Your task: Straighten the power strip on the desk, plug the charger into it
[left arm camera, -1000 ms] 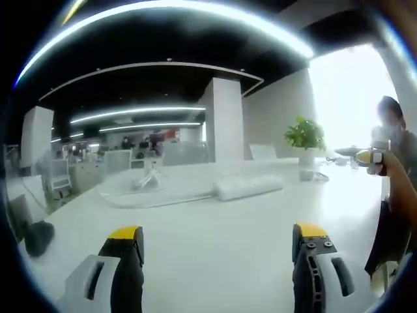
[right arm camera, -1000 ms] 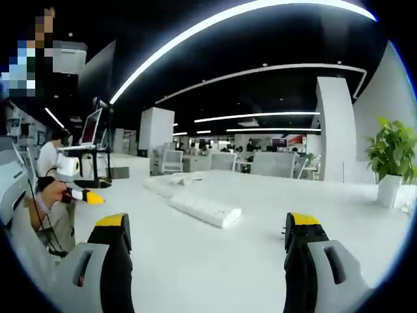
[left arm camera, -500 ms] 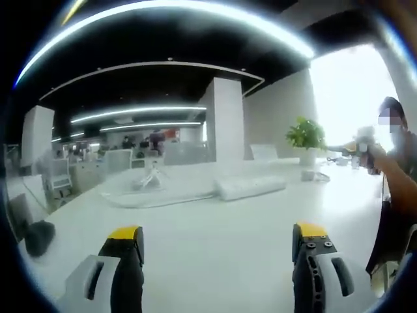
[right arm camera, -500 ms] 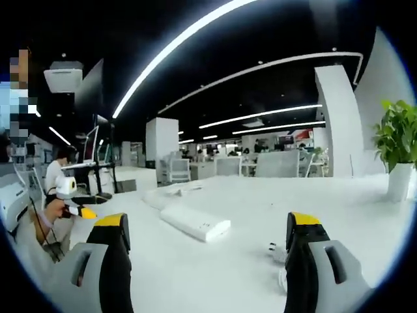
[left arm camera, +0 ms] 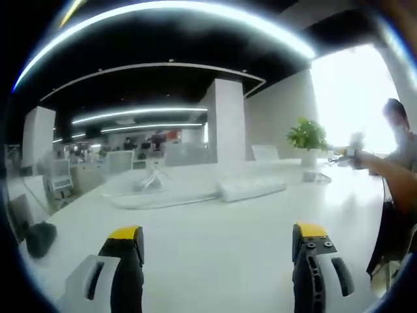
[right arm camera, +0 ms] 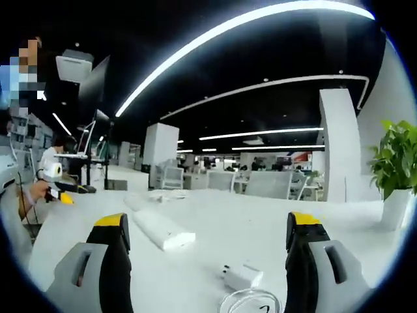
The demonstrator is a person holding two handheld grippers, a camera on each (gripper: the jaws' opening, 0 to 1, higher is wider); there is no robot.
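Note:
A white power strip [left arm camera: 253,188] lies across the middle of the white desk [left arm camera: 215,241], well beyond my open left gripper [left arm camera: 215,242]. In the right gripper view the same power strip [right arm camera: 163,229] lies slanted ahead of the left jaw. A small white charger [right arm camera: 242,276] with its prongs showing rests on the desk between the jaws of my open right gripper [right arm camera: 207,231]. Neither gripper holds anything. In the left gripper view the right gripper [left arm camera: 355,150] appears at the far right, blurred, at the end of a person's arm. The left gripper [right arm camera: 55,193] shows at the left edge of the right gripper view.
A potted plant [left arm camera: 306,140] stands at the desk's far right, also the plant [right arm camera: 396,171] in the right gripper view. A round clear lid [right arm camera: 249,304] lies just below the charger. White cable and papers [left arm camera: 153,189] lie left of the strip. A dark object [left arm camera: 39,238] sits at the left edge.
The right gripper view has swung and dipped: the charger and a clear lid have come in between its jaws, and the strip has shifted left. The left gripper view has barely moved.

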